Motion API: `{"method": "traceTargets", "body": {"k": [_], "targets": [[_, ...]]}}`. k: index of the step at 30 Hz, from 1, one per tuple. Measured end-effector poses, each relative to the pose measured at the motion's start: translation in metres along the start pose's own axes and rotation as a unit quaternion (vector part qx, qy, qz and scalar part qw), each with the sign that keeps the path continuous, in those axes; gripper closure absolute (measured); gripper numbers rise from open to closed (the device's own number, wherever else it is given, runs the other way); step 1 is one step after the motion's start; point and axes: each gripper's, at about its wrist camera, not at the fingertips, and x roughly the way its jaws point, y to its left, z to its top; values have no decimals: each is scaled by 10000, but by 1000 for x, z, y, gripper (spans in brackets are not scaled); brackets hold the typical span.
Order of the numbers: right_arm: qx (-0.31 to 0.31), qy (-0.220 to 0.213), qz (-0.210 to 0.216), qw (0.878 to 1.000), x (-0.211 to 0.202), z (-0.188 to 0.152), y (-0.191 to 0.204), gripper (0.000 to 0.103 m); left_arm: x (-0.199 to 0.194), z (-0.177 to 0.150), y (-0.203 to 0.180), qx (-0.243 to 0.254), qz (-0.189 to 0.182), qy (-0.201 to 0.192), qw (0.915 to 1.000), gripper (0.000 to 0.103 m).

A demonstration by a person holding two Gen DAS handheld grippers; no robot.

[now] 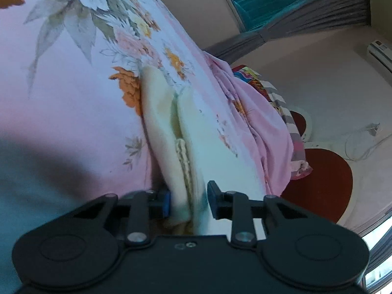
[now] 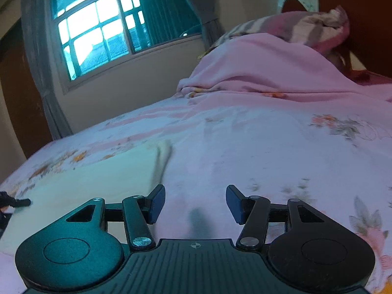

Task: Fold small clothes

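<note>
A small cream garment (image 1: 169, 127) lies bunched on the pink floral bedsheet (image 1: 73, 98). In the left wrist view its near end runs between the fingers of my left gripper (image 1: 188, 202); the jaws stand apart around the cloth, with a gap beside the right pad (image 1: 212, 196). In the right wrist view the cream garment (image 2: 103, 171) lies flat at the left, with a folded edge toward the middle. My right gripper (image 2: 195, 204) is open and empty, low over the sheet (image 2: 269, 152) just right of the garment. The tip of the left gripper (image 2: 14, 203) shows at the far left edge.
A heap of pink blanket (image 2: 257, 68) and a striped pillow (image 2: 306, 27) lie at the head of the bed, by a dark red headboard (image 1: 323, 174). A window (image 2: 117, 27) with grey curtains is on the wall past the bed's far edge.
</note>
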Motion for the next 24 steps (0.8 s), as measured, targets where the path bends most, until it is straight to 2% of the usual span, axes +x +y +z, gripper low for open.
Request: {"method": "traceTargets", "body": {"k": [2,4,6,8,9,11,12,13,14,16,17,19,21,24], "targets": [[-25,-87,-200,9998,-5,2,-13,48,4,-1,-2,67,52,-41,10000,78],[-33,-89,-547,9985,-7,4,-26,48,8,-2,-8,240,351,-43,9991,88],[-90,-83,-1060,9943,-8,7,-43,48,8,-2,-17,436,522,-61,9977,89],[-433,88,-1772,9832,-5,10,-57,48,10,-1,-31,628,766,-46,9951,91],[-504,183,-1960,9791,-4,10,-63,48,11,0,-38,702,853,-44,9939,91],[-381,299,-2031,9779,-6,10,-85,48,10,2,-54,853,974,-63,9916,91],[-316,350,-2094,9767,-6,9,-93,43,11,3,-66,947,1024,-75,9902,91],[-263,442,-2226,9736,-6,9,-100,31,10,3,-75,1036,1090,-83,9886,91],[-197,430,-2394,9698,-8,10,-108,27,13,4,-88,1159,1201,-83,9859,91],[-102,226,-2411,9702,-15,12,-117,26,23,2,-114,1426,1485,-95,9785,91],[-194,209,-2587,9655,-15,14,-119,26,30,-2,-132,1685,1742,-78,9702,91],[-310,337,-2832,9580,-12,15,-126,26,46,-14,-161,2026,1996,-50,9587,91],[-81,453,-2707,9616,-8,15,-136,25,64,-31,-186,2513,2312,-25,9399,91],[233,363,-2569,9655,-11,9,-146,20,101,-57,-216,2877,2618,126,9212,91]]}}
